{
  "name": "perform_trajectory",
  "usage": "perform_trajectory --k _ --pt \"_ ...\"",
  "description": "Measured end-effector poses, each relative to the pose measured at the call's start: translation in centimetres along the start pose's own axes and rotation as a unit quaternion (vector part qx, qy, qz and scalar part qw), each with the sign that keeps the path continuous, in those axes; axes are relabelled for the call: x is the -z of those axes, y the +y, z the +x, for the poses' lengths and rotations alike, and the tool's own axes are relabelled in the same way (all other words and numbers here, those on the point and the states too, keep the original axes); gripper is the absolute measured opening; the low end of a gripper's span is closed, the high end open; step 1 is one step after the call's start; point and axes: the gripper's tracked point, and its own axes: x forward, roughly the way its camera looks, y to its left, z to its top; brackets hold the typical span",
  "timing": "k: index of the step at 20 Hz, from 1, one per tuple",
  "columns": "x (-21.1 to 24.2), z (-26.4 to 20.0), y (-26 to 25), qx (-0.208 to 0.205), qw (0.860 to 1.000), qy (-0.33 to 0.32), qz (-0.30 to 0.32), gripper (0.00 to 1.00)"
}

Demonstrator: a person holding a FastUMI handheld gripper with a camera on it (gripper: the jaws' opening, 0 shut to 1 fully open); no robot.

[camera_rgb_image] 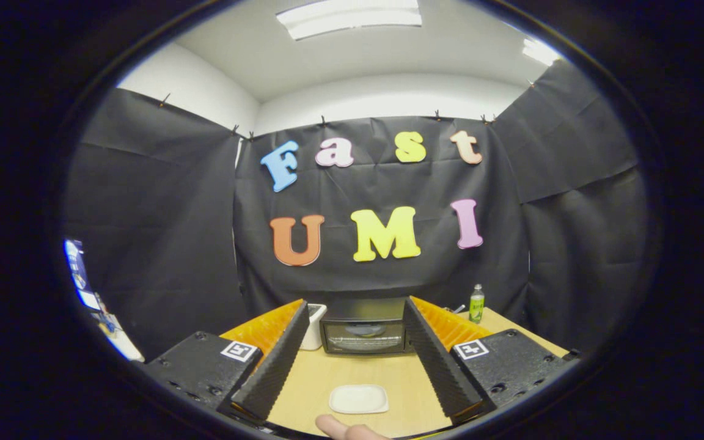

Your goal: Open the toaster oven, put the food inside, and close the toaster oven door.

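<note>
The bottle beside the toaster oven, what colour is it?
Green, with a pale cap; the gripper view shows the bottle on the table, beyond the open fingers.

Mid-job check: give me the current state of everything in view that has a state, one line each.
toaster oven: door shut, standing beyond the fingers at the table's far end.
gripper: open, fingers spread wide, holding nothing.
white dish: flat on the table between the fingers; contents unclear.
green bottle: upright, right of the oven.

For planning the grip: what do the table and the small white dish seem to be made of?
Table: probably wood or laminate, matte; pale grain-coloured top. White dish: smooth, maybe ceramic or plastic; cannot tell which. It lies between the open gripper fingers.
</note>
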Motion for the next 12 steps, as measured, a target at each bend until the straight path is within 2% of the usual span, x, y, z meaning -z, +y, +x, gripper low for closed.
perform_trajectory --k 5,9,12 --pt "0.8 -1.3 -0.2 -0.008 1.0 -0.005 -0.025 1.0" --pt "3.0 -0.2 -0.1 -0.015 0.999 0.029 -0.013 1.0" --pt "3.2 0.5 -1.4 -0.002 0.999 0.034 0.0 1.0"
